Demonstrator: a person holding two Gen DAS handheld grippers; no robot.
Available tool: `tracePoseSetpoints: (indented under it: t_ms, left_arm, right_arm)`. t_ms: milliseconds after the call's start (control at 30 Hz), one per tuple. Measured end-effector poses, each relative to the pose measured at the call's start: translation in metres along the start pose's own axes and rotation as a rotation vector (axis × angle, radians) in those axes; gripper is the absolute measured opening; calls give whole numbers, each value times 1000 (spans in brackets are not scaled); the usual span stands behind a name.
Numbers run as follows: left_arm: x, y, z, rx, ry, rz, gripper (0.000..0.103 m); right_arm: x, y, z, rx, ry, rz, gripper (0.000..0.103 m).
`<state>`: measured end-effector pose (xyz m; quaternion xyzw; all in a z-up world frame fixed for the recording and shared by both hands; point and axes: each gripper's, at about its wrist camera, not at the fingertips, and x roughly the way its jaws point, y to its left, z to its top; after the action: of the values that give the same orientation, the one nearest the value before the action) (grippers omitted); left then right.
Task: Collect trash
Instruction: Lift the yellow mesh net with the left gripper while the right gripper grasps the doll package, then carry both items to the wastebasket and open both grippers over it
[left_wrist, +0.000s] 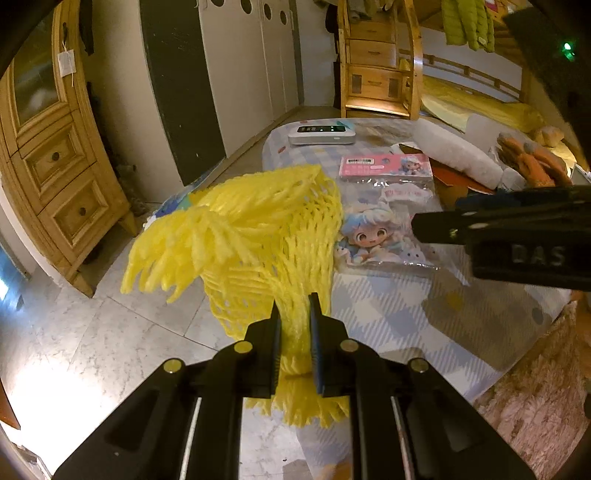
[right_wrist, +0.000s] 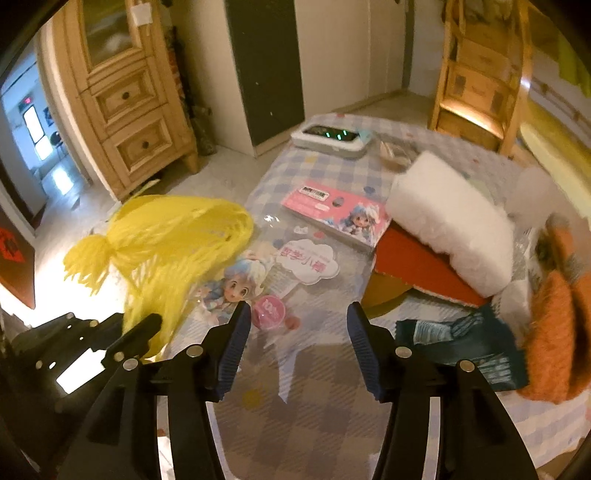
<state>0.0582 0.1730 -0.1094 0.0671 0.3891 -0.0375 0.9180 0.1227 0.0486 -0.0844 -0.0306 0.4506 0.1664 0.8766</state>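
My left gripper (left_wrist: 294, 314) is shut on a yellow foam fruit net (left_wrist: 243, 236) and holds it up over the table's left edge. The net also shows in the right wrist view (right_wrist: 166, 240), with the left gripper below it. My right gripper (right_wrist: 298, 325) is open and empty above the checked tablecloth (right_wrist: 295, 398), just before a clear plastic package with a cartoon girl (right_wrist: 258, 280). In the left wrist view the right gripper (left_wrist: 517, 236) reaches in from the right. A dark teal wrapper (right_wrist: 465, 347) lies right of the right gripper.
On the table lie a pink cartoon box (right_wrist: 332, 210), white foam padding (right_wrist: 450, 225), a red card (right_wrist: 417, 269), orange knitted gloves (right_wrist: 554, 325) and a white device with green lights (right_wrist: 328, 136). A wooden cabinet (right_wrist: 122, 92) stands left; a wooden ladder (right_wrist: 480, 74) stands behind.
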Motion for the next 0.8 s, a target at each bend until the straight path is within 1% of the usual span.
tracePoseSetpoints:
  t_ms: [100,233,300,333,400,433,467,533,567,633,700,800]
  left_arm:
    - [-1,-2,1,12,-2,0,11]
    - [0,-6,3,17,0,-4,11]
    - [-1,-7,2,16,2,-3,11]
    - [-1,-8,2,17,4,-1,11]
    - [-3,-9,2,15,5,6,11]
    - [-4,-8,2,12,6,8,11]
    - [-6,-8,2,8,7,10,11]
    - [-9,-8,1,-2,9,15,11]
    - [-13,-7,2,-11,7,23,11]
    - [-22,-5,5,-32,0,44,11]
    - [-37,-2,10,-45,-28,71,11]
    - [-69,-3,24,-43,-98,107,11]
  right_arm:
    - [7,-2,0,23,19,17,55]
    - [9,-1,2,39,7,50,56]
    - [9,-1,4,49,0,61,50]
    - [9,-1,5,59,-6,75,41]
    - [2,-4,8,82,-28,94,34]
    - [-4,-5,10,86,-48,102,24]
    - [-11,-6,12,87,-73,113,10]
    - [-23,-5,15,81,-104,146,2]
    - [-29,-3,17,69,-120,165,0]
    - [-42,1,19,36,-148,175,0]
    - [-60,3,21,13,-182,187,0]
    - [-87,-1,27,-11,-242,170,0]
